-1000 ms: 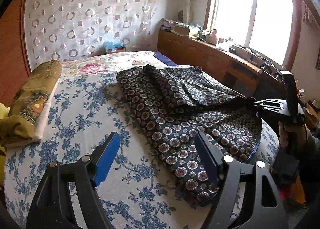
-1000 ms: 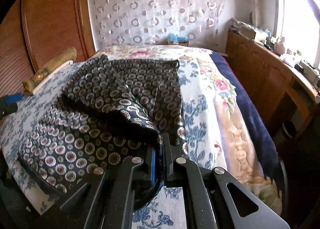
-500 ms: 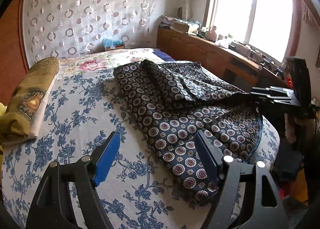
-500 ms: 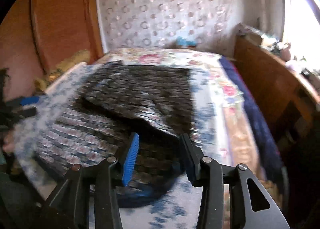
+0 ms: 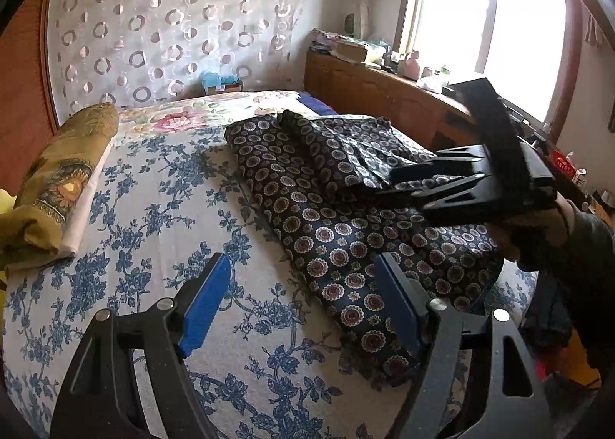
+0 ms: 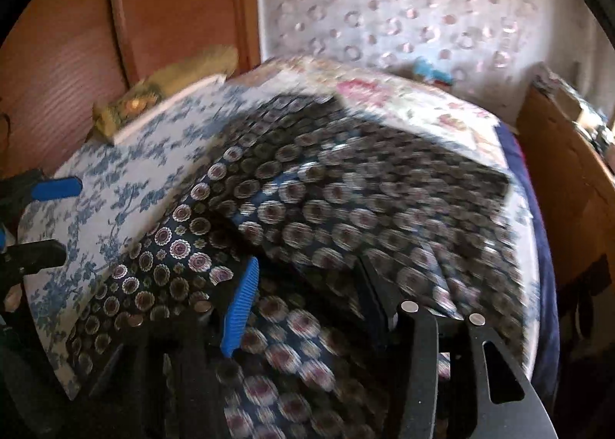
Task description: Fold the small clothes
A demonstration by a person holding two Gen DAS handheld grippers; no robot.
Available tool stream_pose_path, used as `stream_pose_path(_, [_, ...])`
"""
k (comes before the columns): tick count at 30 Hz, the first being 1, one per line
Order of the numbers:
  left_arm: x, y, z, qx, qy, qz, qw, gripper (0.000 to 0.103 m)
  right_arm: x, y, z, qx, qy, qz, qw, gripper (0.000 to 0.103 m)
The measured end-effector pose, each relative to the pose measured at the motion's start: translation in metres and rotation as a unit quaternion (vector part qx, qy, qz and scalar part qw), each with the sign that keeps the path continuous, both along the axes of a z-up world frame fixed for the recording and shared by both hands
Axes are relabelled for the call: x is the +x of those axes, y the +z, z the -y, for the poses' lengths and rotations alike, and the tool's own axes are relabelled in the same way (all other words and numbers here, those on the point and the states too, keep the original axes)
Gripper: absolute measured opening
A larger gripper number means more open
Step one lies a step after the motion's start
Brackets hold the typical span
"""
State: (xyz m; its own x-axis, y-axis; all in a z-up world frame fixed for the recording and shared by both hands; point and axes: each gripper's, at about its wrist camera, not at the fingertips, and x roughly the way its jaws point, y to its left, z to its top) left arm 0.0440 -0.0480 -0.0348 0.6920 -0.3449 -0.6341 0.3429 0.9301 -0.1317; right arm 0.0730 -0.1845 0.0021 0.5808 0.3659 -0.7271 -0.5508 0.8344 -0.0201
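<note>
The right wrist view is smeared by motion: the medallion print of the dark garment runs into streaks, and the clutter at its far right cannot be made out. In the left wrist view the right tool covers the garment's right part, so where its fingertips lie is hidden. The small things on the far cabinet are too small to tell.
</note>
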Motion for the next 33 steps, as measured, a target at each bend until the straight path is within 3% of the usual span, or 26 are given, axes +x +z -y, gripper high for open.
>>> stream_pose_path(7, [-0.002, -0.003, 0.001, 0.001, -0.002, -0.004, 1.0000, 0.078, 0.027, -0.011, -0.031, -0.064, 0.040, -0.002, 0.997, 0.055])
stream_pose_path(11, [-0.004, -0.004, 0.000, 0.000, -0.004, -0.003, 1.0000, 0.078, 0.044, -0.017, -0.033, -0.070, 0.043, 0.003, 0.997, 0.055])
stream_pose_path(13, [-0.004, -0.004, -0.001, -0.001, -0.003, -0.004, 1.0000, 0.078, 0.051, -0.019, -0.033, -0.057, 0.046, -0.006, 0.997, 0.044])
stream_pose_path(15, [-0.004, -0.004, -0.002, -0.002, -0.002, -0.004, 1.0000, 0.078, 0.053, -0.018, -0.028, -0.047, 0.038, -0.004, 0.998, 0.011])
stream_pose_path(16, [-0.004, -0.004, -0.002, -0.003, -0.001, -0.005, 1.0000, 0.078, 0.057, -0.016, -0.024, -0.040, 0.030, -0.004, 0.999, 0.009])
stream_pose_path(22, [-0.004, -0.006, -0.002, -0.002, -0.002, -0.007, 1.0000, 0.078, 0.079, 0.002, 0.009, 0.021, -0.022, 0.014, 0.999, 0.007])
stream_pose_path(31, [-0.004, -0.007, -0.002, -0.004, -0.002, -0.009, 1.0000, 0.078, 0.136, 0.021, 0.065, 0.020, -0.105, 0.025, 0.994, 0.007])
stream_pose_path(33, [-0.005, -0.007, -0.002, -0.003, -0.003, -0.010, 0.9999, 0.078, 0.146, 0.018, 0.075, 0.045, -0.101, 0.009, 0.994, 0.008])
